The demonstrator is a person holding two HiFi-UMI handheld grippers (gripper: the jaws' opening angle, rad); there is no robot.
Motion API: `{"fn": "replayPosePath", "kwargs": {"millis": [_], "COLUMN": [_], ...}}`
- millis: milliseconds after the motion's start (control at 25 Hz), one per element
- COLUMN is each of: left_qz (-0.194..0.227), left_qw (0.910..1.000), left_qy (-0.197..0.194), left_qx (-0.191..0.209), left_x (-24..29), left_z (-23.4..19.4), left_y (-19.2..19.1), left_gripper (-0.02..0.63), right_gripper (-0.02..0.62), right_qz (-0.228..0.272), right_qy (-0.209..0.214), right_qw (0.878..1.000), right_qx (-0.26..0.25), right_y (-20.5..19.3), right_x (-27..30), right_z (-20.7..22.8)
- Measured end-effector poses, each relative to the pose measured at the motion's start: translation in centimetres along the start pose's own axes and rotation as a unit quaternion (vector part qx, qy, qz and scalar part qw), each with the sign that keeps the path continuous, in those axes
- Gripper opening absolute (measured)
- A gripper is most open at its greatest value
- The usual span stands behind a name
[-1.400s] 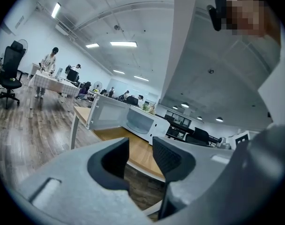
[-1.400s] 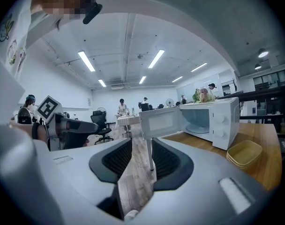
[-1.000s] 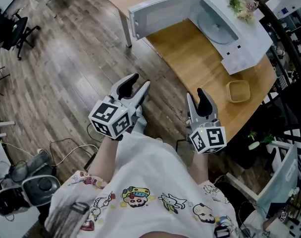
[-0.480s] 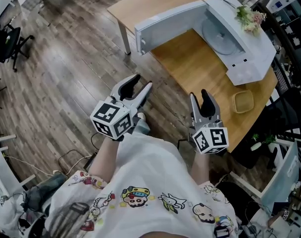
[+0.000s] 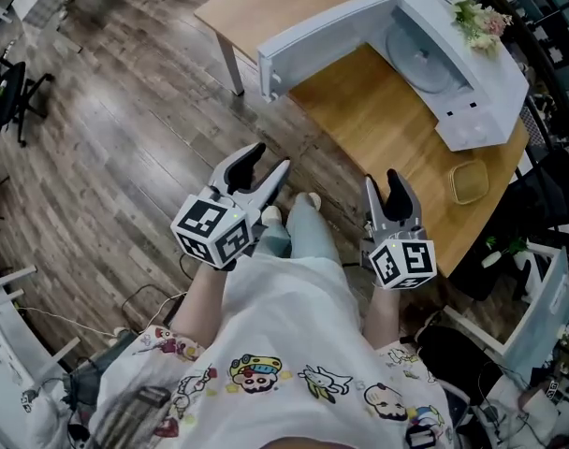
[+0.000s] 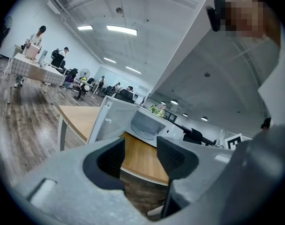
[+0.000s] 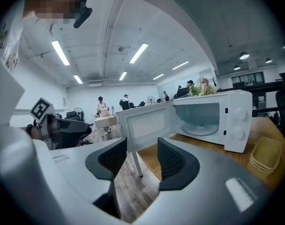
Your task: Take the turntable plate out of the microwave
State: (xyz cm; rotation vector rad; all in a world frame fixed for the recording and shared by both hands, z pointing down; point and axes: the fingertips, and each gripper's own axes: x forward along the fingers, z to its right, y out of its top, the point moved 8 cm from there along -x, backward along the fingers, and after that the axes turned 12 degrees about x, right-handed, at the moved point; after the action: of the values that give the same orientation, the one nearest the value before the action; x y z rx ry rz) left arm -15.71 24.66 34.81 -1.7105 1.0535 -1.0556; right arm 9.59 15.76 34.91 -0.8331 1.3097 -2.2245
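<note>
Both hands are held forward of the torso, short of the table (image 5: pixel 378 129). The left claw (image 5: pixel 267 163) and right claw (image 5: pixel 383 181) point slightly downward, their jaws opening with nothing between them. The turntable plate (image 5: pixel 423 56) lies inside the open microwave (image 5: pixel 476 110).

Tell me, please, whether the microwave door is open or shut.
Open: the microwave door stands swung aside, and the turntable plate shows inside the cavity.

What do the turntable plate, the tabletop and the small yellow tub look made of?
Turntable plate: probably glass, pale and seemingly see-through with a glossy rim. Tabletop: wood or wood-look laminate, smooth with visible grain. Small yellow tub: likely plastic, translucent, rounded moulded corners.
</note>
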Motion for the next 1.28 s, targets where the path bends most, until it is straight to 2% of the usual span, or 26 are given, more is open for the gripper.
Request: {"fn": "replayPosePath", "kwargs": {"millis": [280,520,760,1000,1280], "left_qz": [-0.013,-0.021,-0.029,-0.043,-0.047], "left_qw": [0.9998,0.9985,0.9934,0.9879,0.9829], "left_qy": [-0.017,-0.047,-0.108,-0.146,-0.174], "left_qx": [0.0,0.014,0.025,0.031,0.039], "left_x": [4.1,10.1,18.3,24.7,30.1], "left_z": [-0.2,-0.5,-0.9,-0.7,0.5], "left_y": [0.1,2.0,4.6,7.3,9.0], "left_gripper": [0.21,0.21,0.21,0.21,0.21], "right_gripper": [0.209,0.21,0.21,0.21,0.209], "right_qz": [0.0,0.02,0.041,0.058,0.068], "right_qy": [-0.013,-0.026,-0.072,-0.113,-0.137], "right_qw": [1.0,0.999,0.996,0.991,0.987], "right_qx": [0.011,0.016,0.024,0.043,0.054], "right_y": [0.4,3.1,6.4,9.2,11.0], "right_x": [2.2,5.6,7.8,8.5,8.8], "right_z": [3.1,6.3,10.5,14.0,17.2]}}
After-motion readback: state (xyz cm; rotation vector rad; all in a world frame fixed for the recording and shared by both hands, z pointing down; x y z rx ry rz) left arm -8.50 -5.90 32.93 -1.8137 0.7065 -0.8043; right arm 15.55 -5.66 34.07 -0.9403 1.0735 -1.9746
